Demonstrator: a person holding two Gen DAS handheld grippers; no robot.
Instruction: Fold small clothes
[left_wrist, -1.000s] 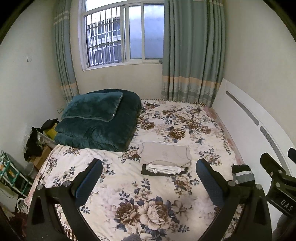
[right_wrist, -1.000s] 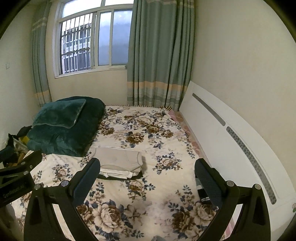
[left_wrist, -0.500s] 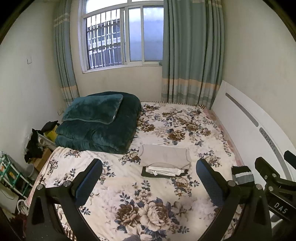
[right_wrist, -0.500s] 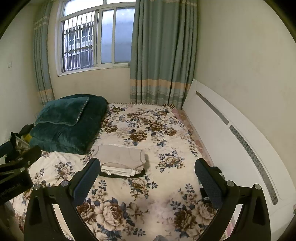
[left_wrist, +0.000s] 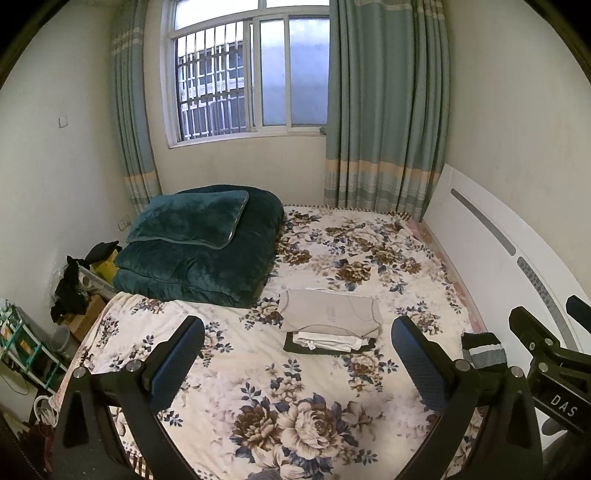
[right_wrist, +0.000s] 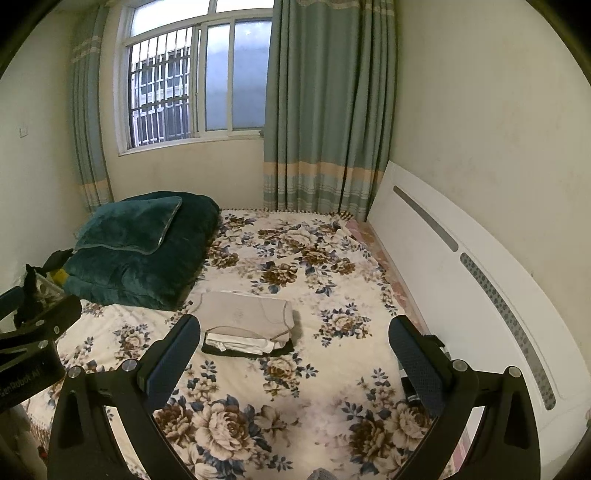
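Bed: the wide bed under a cream floral sheet (left_wrist: 295, 387) carries everything; its white headboard (left_wrist: 491, 280) runs along the right edge.
Quilt: a folded dark-green plush quilt (left_wrist: 207, 258) with a matching cushion on top fills the far left corner of the bed, just beside the clothes.
Folded stack: a neat pile of small clothes (left_wrist: 330, 321), a beige-grey garment on top, white pieces under it and a black one at the bottom, lies near the middle of the bed, a little toward the far edge.
Next piece: a small black garment with a grey-and-white striped band (left_wrist: 484, 350) sits at the right edge by the headboard, partly hidden behind a finger of the tongs; it looks like the one left to fold.
Left tongs (left_wrist: 295, 363): released, jaws spread wide, empty, held above the near part of the bed.
Right tongs (right_wrist: 295, 363): likewise released and empty, above the near edge, with the striped piece hidden behind its right finger.
Doing it well: I would draw that piece onto the open sheet in front of the stack, spread it flat, pinch two corners together, one per tongs, and keep clear of the finished pile.
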